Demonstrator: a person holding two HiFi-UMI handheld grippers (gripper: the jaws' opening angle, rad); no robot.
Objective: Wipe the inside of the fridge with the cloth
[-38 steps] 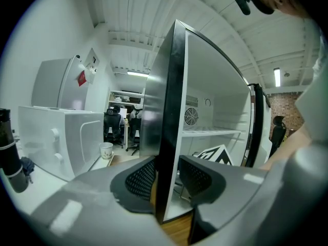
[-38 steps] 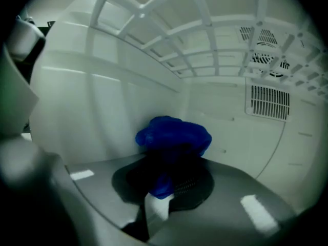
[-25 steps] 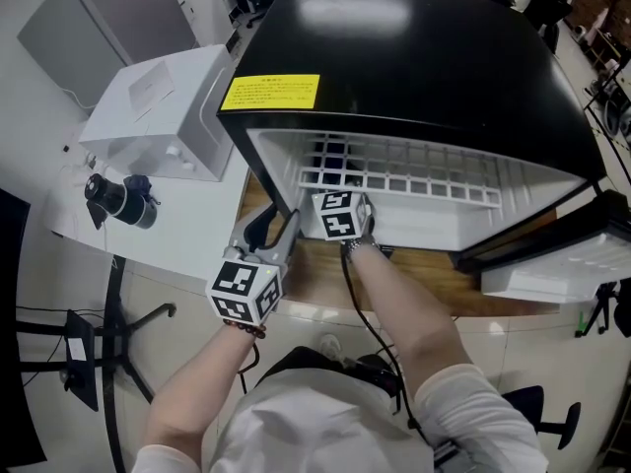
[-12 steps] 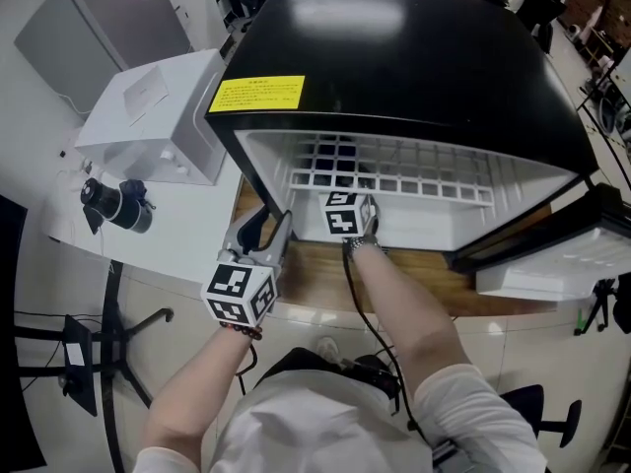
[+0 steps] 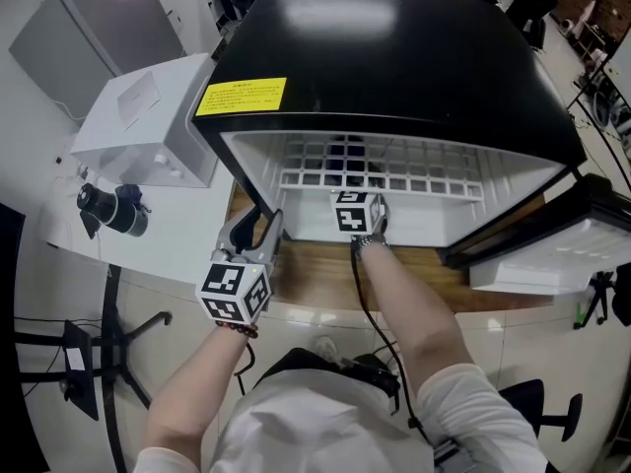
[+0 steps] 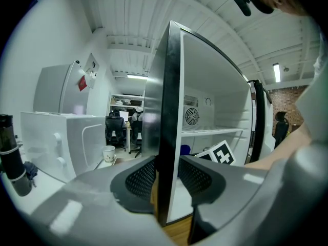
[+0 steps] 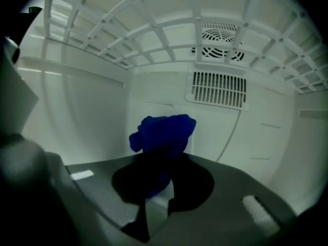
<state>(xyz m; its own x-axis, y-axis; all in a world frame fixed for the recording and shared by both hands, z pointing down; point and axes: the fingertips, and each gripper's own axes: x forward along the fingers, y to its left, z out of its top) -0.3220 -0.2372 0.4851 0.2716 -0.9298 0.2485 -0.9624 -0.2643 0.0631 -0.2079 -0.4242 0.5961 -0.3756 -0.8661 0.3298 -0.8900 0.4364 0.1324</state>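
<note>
Here we logged: left gripper (image 6: pixel 166 176) clamped on the black-edged left wall (image 6: pixel 170 101) of the black, white-lined fridge (image 5: pixel 394 57); right gripper (image 7: pixel 160 181) clenched on crumpled blue cloth (image 7: pixel 164 132) inside.

The fridge (image 5: pixel 394 47) is glossy black outside and white inside, with a yellow label (image 5: pixel 241 96) at its top's front left corner. Its shelf (image 5: pixel 380 177) is a white grid. The cloth (image 7: pixel 164 137) is deep blue. The tabletop (image 5: pixel 311 276) shows brown wood grain. The left gripper (image 6: pixel 166 178) is grey with black meshed pads, and its cube (image 5: pixel 237 292) bears black-and-white squares.
</note>
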